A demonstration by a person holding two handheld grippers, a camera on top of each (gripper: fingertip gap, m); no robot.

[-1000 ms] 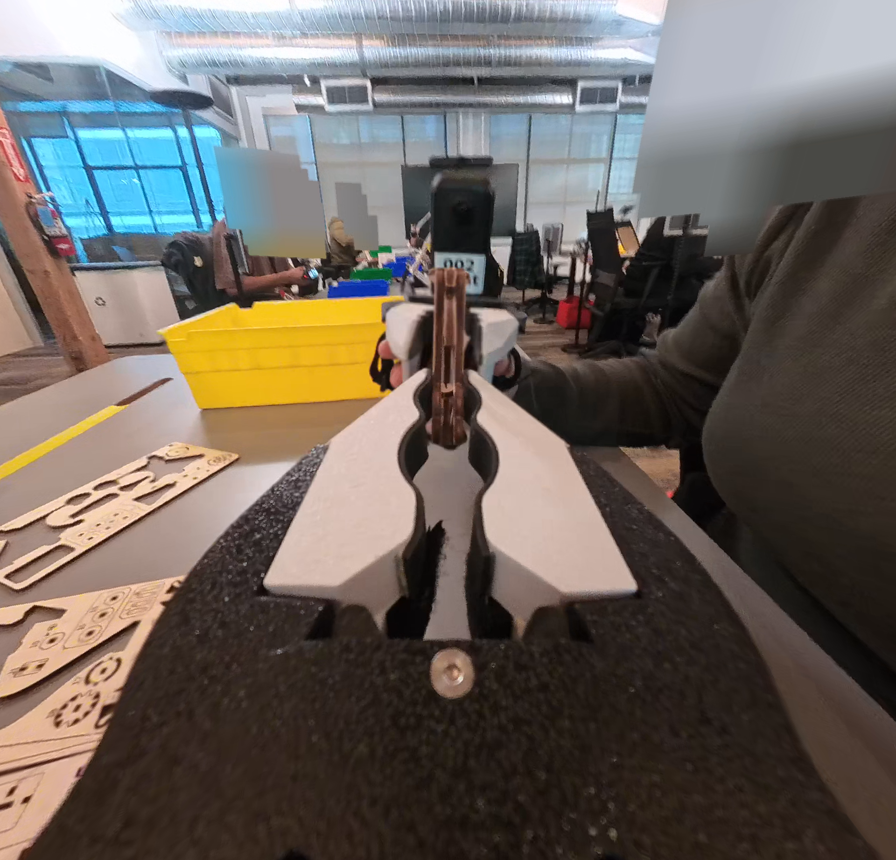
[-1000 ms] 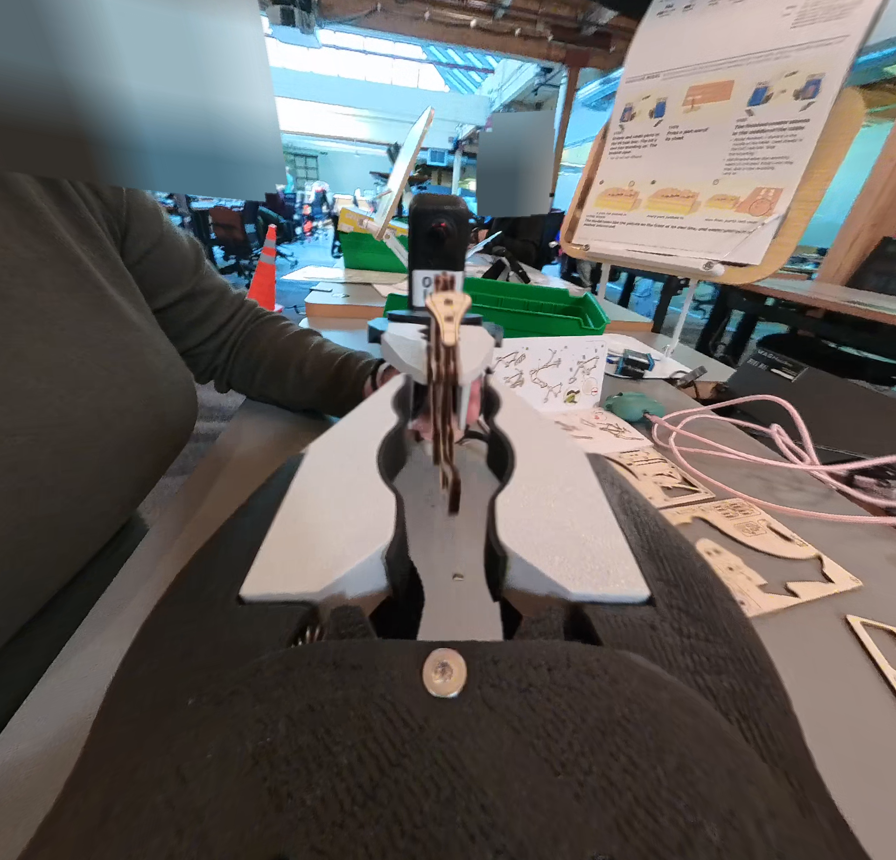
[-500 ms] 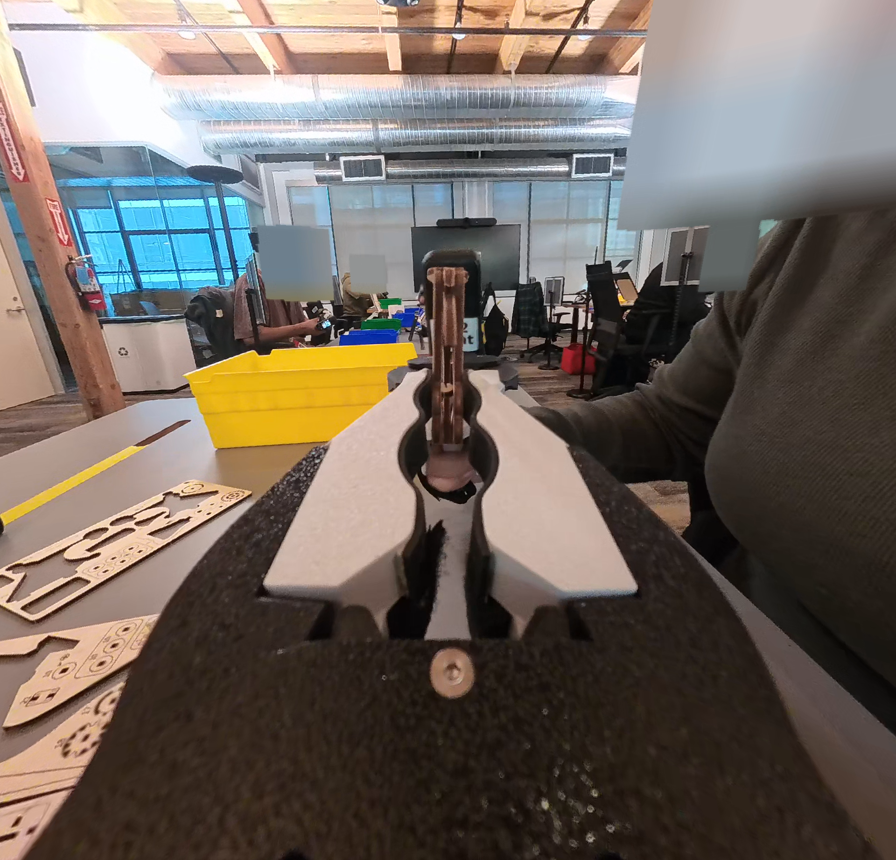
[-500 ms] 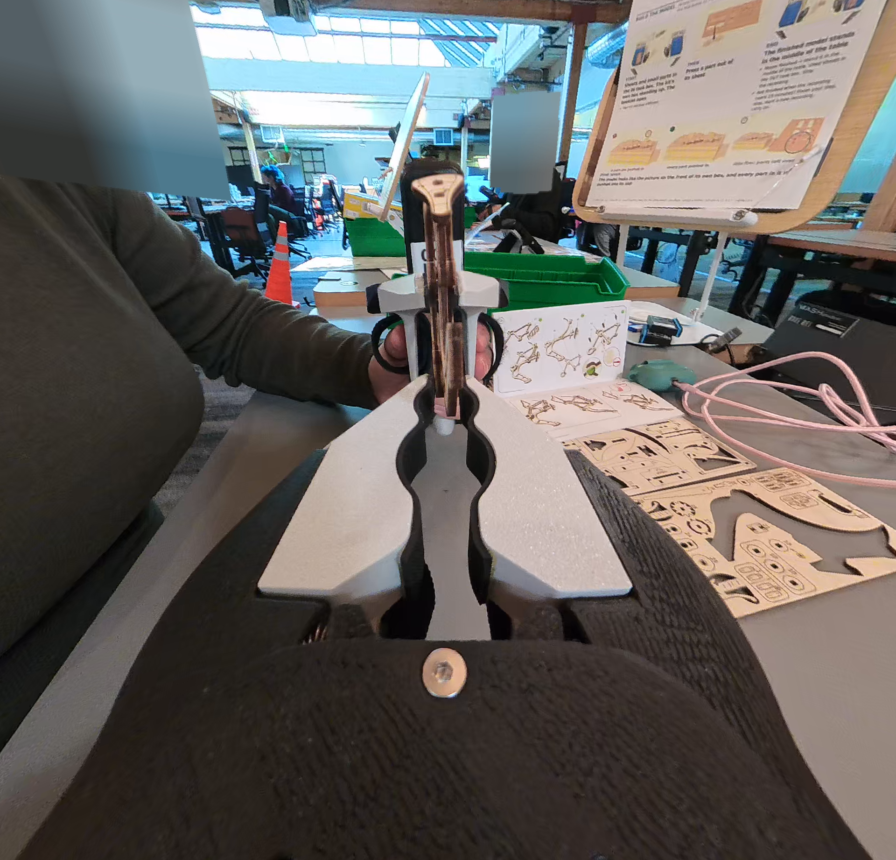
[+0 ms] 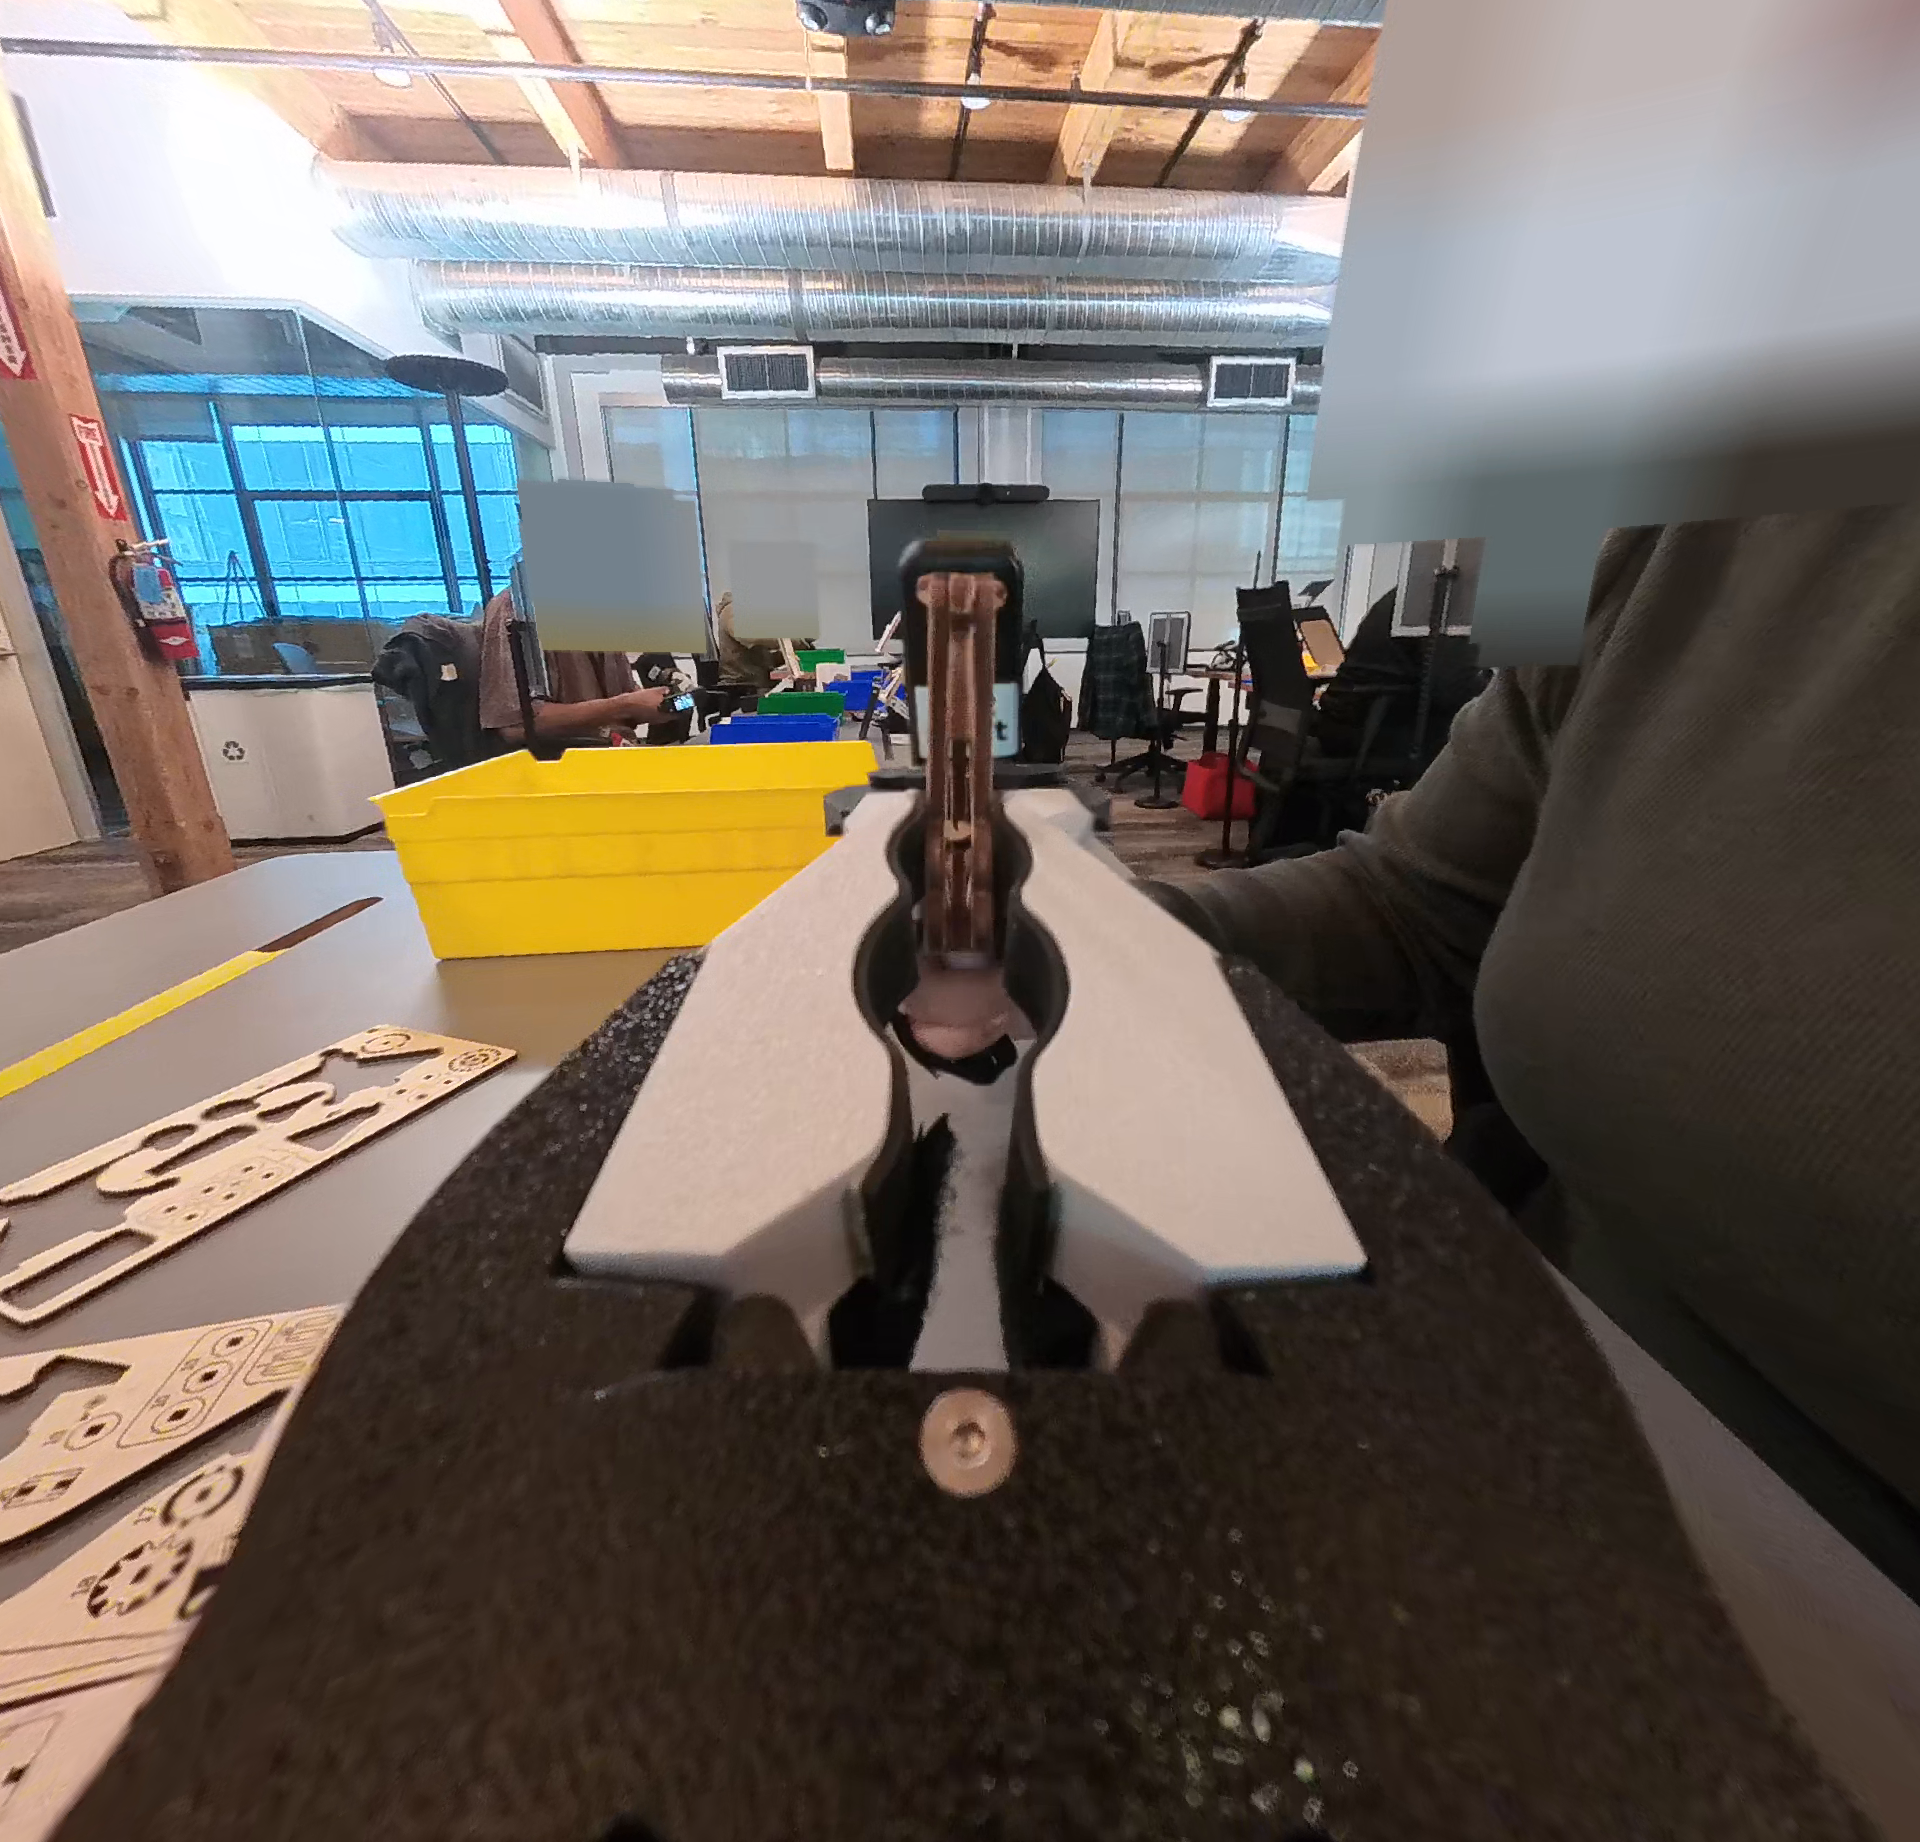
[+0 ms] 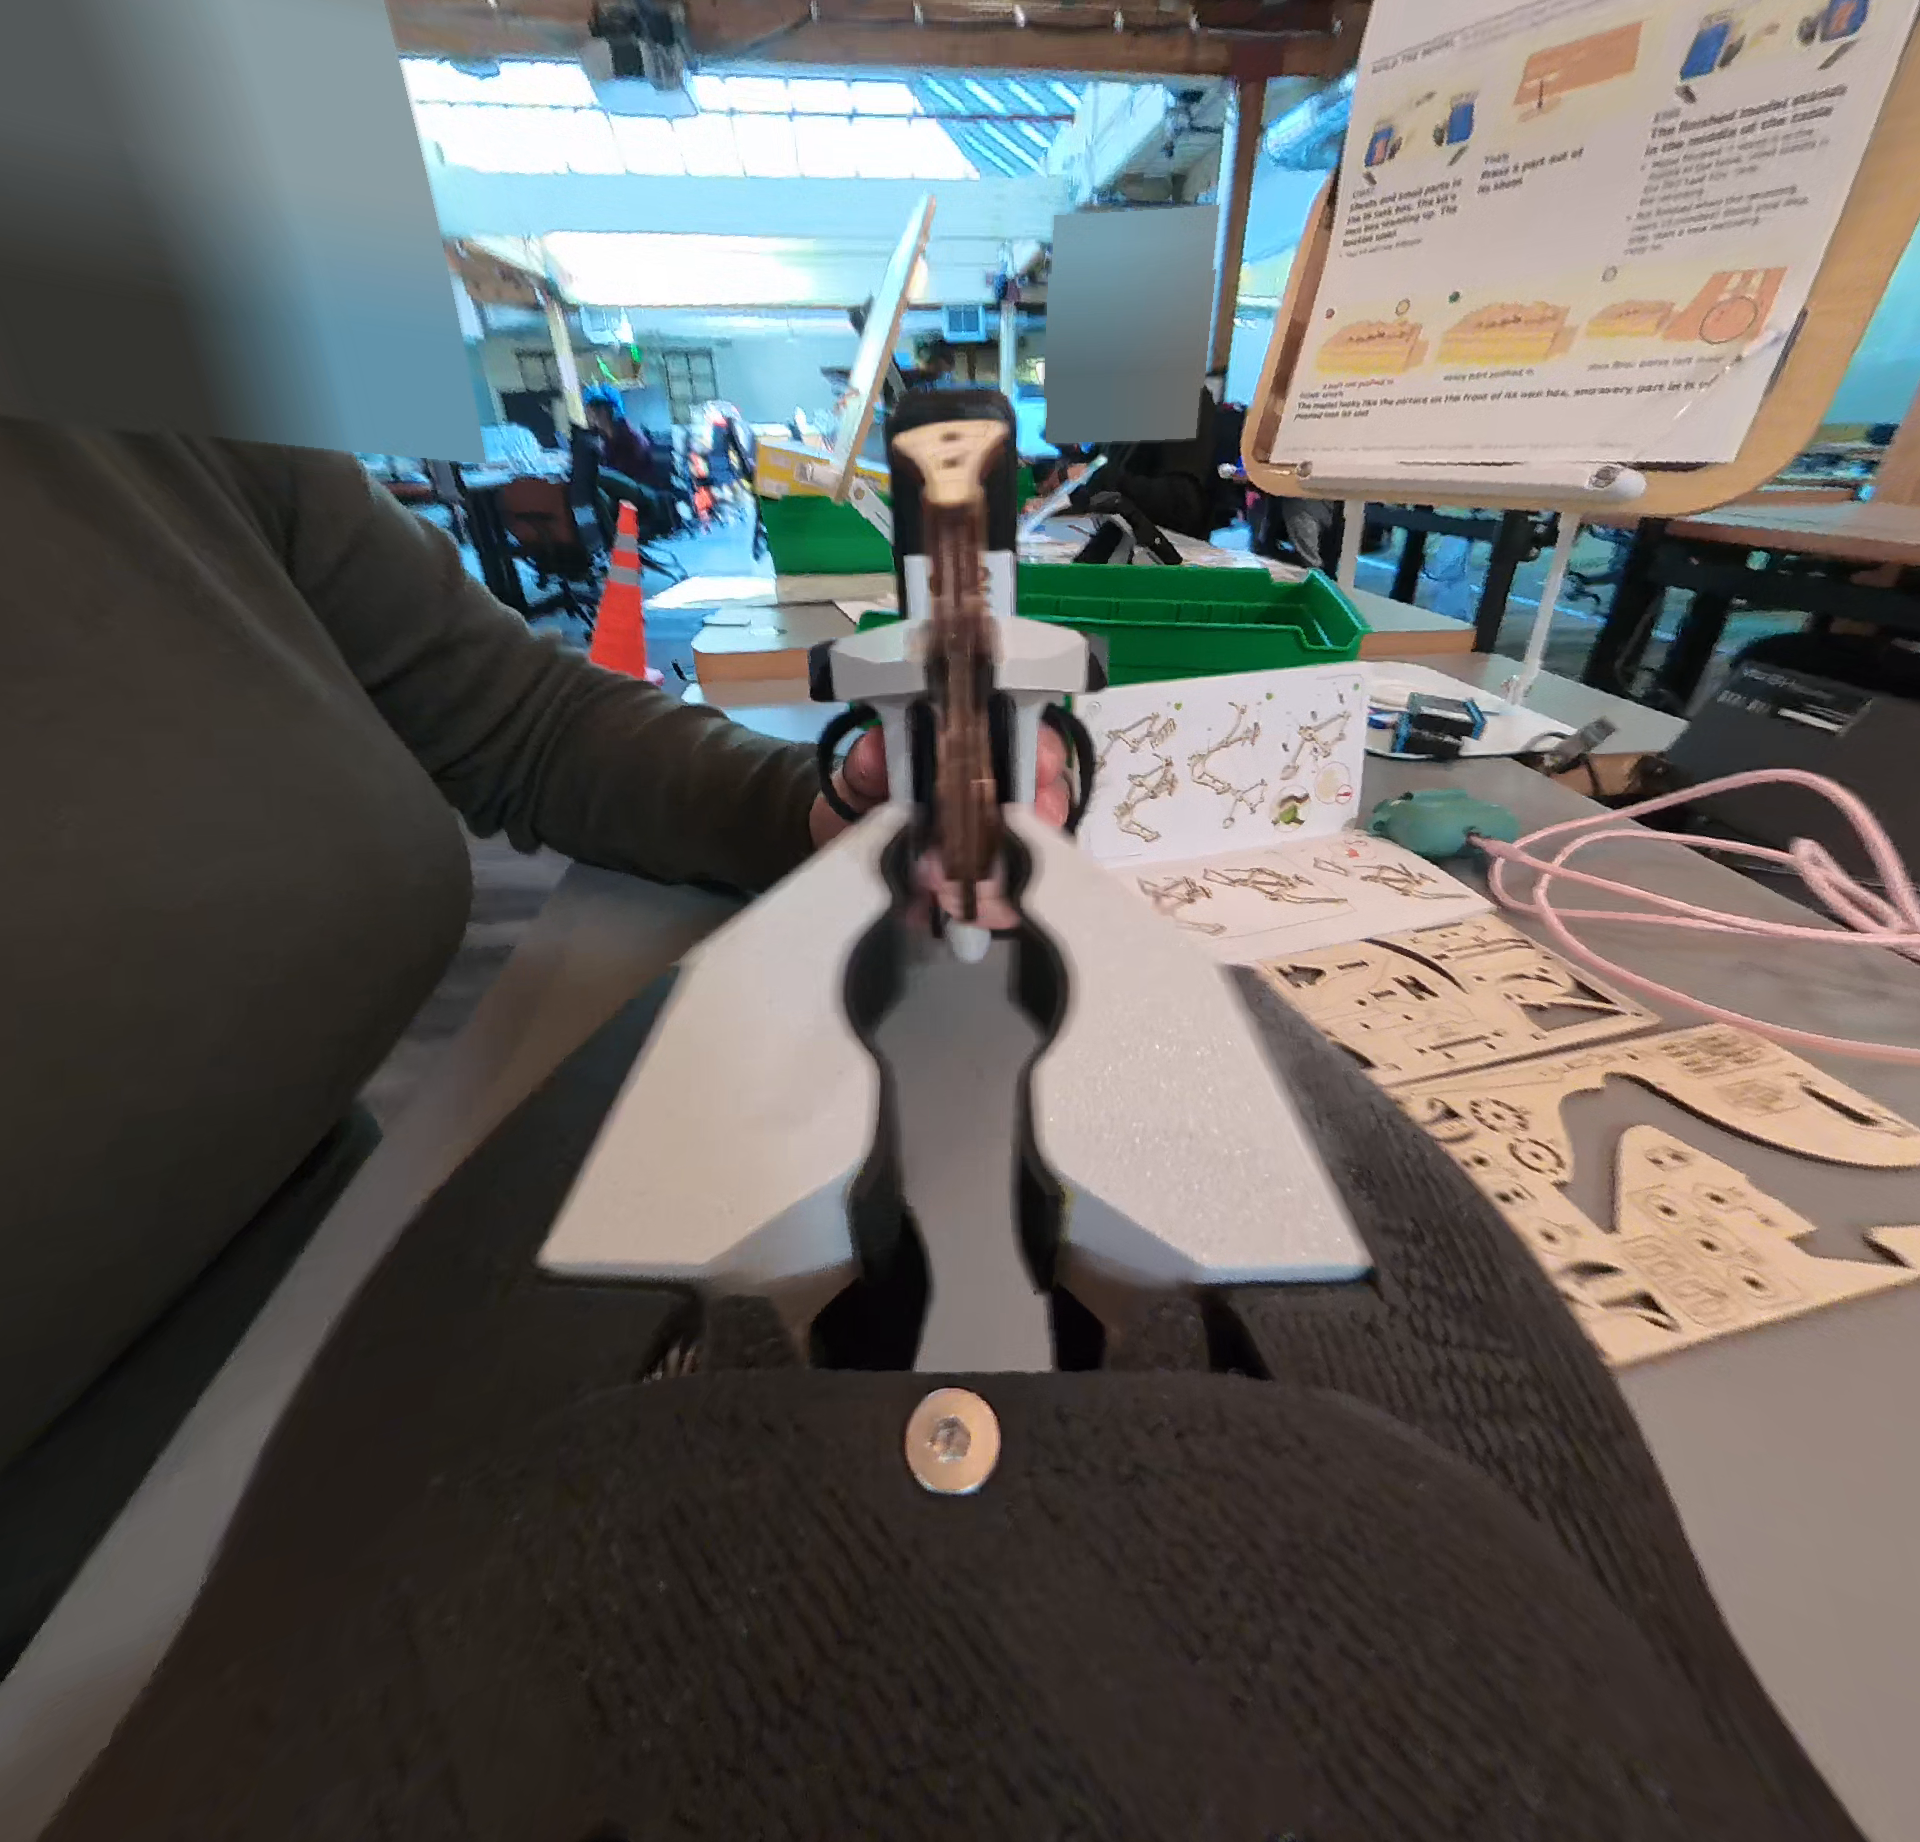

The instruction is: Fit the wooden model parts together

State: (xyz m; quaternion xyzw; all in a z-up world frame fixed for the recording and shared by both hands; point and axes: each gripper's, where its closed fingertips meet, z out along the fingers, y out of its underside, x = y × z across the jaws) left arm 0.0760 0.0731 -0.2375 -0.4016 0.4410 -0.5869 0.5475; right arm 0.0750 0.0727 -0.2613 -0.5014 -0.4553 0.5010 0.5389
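I've got both grippers nose to nose above the worktop (image 5: pixel 343 971), and the wooden model piece (image 5: pixel 958 795) stands upright on edge between them. My left gripper (image 5: pixel 961 857) is pinched tight on it near its lower end; my right gripper (image 6: pixel 961 836) is clamped on the same piece from the other side. A second ago it sat lower and leaned; now it has come up and straightened, its rounded top clear of the fingers. That reads to me as lining up or pressing a joint, though the joint itself is hidden behind the fingers. Spare cut-out sheets (image 6: pixel 1621 1148) lie flat to the right, a yellow bin (image 5: pixel 623 847) off left.
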